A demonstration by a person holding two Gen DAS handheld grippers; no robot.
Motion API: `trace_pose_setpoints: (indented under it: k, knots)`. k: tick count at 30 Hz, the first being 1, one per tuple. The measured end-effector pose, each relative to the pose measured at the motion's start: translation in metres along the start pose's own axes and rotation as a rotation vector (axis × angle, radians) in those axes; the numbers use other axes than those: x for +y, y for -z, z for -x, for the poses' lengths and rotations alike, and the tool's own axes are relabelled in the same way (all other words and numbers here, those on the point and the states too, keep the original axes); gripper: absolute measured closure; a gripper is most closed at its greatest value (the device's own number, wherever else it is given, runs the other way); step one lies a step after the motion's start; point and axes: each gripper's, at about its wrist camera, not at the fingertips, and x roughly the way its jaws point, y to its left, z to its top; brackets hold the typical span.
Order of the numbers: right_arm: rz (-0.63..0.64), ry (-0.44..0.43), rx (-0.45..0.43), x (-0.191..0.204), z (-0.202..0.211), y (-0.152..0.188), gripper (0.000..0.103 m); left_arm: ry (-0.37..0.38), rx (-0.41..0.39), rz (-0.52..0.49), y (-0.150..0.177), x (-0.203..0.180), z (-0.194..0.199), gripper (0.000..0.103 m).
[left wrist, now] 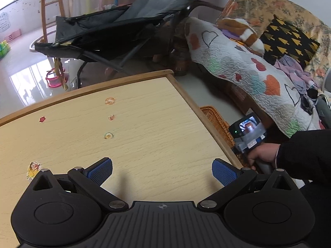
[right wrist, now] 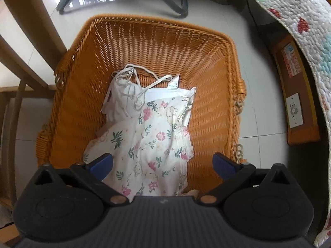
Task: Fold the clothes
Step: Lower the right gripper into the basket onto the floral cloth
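Closest in, the left gripper (left wrist: 162,170) hangs over the pale wooden table (left wrist: 144,124), its blue-padded jaws spread wide with nothing between them. The tabletop under it carries only a few small stickers (left wrist: 109,100) scattered across the grain. Off the table's right edge, a hand (left wrist: 261,153) in a dark sleeve (left wrist: 306,150) grips the handle of the other tool, whose small screen (left wrist: 249,125) glows, and it is held down beside the table over a woven basket (left wrist: 215,119).

From the right gripper (right wrist: 162,166), also with its jaws wide apart and gripping nothing, the view looks straight down into that orange wicker basket (right wrist: 157,41) on the light tiled floor (right wrist: 258,103). A floral dress (right wrist: 149,140), white with pink flowers and green leaves, lies crumpled in the bottom, its thin white straps (right wrist: 132,74) tangled at the far end beside a small label (right wrist: 173,82). The blue pads sit just above the cloth's near end; whether they touch it I cannot tell.

Farther back, a quilt (left wrist: 248,70) with coloured hearts is draped over a sofa, and a grey folding lounger (left wrist: 128,26) stands beyond the table.
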Motion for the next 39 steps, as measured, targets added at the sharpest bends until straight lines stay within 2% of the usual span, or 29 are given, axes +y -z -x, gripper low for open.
trace_pose_setpoints:
  k: [10,24,28,33,39]
  knots:
    - [0.057,-0.014,0.016,0.006,-0.030,-0.003,0.000,-0.038,-0.003,0.006,-0.001,0.001,-0.009,0.000]
    - [0.034,-0.039,0.019,0.001,-0.069,0.007,0.000,-0.017,0.027,0.022,0.000,0.010,-0.021,0.000]
    - [0.043,-0.039,0.003,0.002,-0.077,0.010,0.000,-0.032,0.027,0.003,0.001,0.011,-0.026,0.000]
    - [0.035,-0.045,-0.012,0.002,-0.088,0.012,0.000,-0.044,0.034,0.039,-0.002,0.019,-0.029,0.000]
    - [0.069,-0.085,0.086,0.012,-0.109,0.015,0.000,-0.058,0.056,0.055,-0.001,0.024,-0.034,0.000]
